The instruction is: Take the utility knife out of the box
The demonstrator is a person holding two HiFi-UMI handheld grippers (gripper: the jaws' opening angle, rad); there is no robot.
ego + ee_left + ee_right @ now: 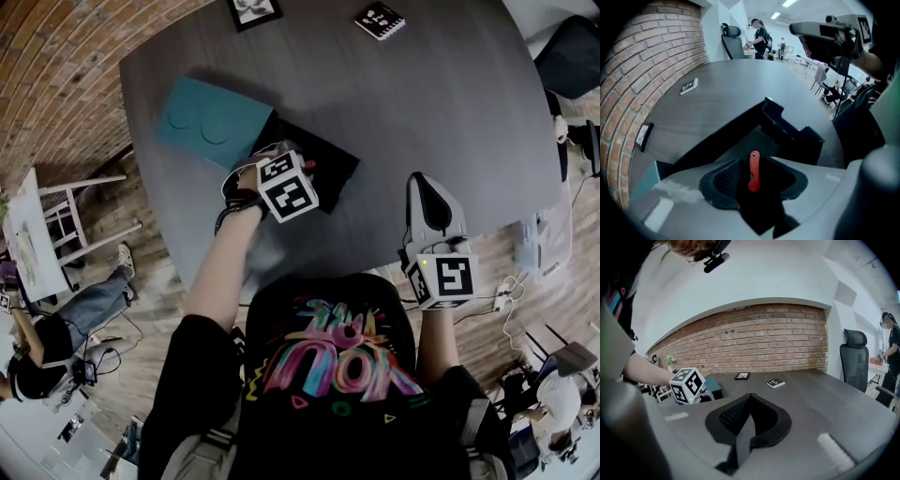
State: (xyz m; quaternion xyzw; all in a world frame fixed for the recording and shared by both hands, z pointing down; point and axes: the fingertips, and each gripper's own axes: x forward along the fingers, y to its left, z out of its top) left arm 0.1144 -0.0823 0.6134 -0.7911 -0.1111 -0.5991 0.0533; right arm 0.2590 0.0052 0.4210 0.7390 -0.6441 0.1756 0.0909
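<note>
Utility knife [753, 171], red and slim, shows right in the gap of my left tool [754, 160] in the left gripper view. The jaws stand a narrow way apart, one dark pad on each side of it, with a sliver of space showing on both sides, so it's straddled, not clamped. Behind the knife is the dark inside of the open black box [790, 133], though I can't tell whether the knife rests on the box floor. Beyond it runs the grey desk [722, 89], with a small booklet [689, 86] and a framed card [643, 136] toward the brick wall [642, 56], and my right tool [829, 33] hangs at upper right. Over to the right gripper view: that tool's jaws are pressed together at the tip with nothing between them. My left tool's marker cube [687, 385] is off to the left, and the card and booklet lie farther out on the desk. Now the head view: my left tool [302, 169] pokes down into the box [328, 155], and I can't make out the knife clearly under it. A teal lid [211, 120] lies just beside the box on its left. My right tool [422, 183] sits well apart to the right, above bare desk, jaws closed to a point.
</note>
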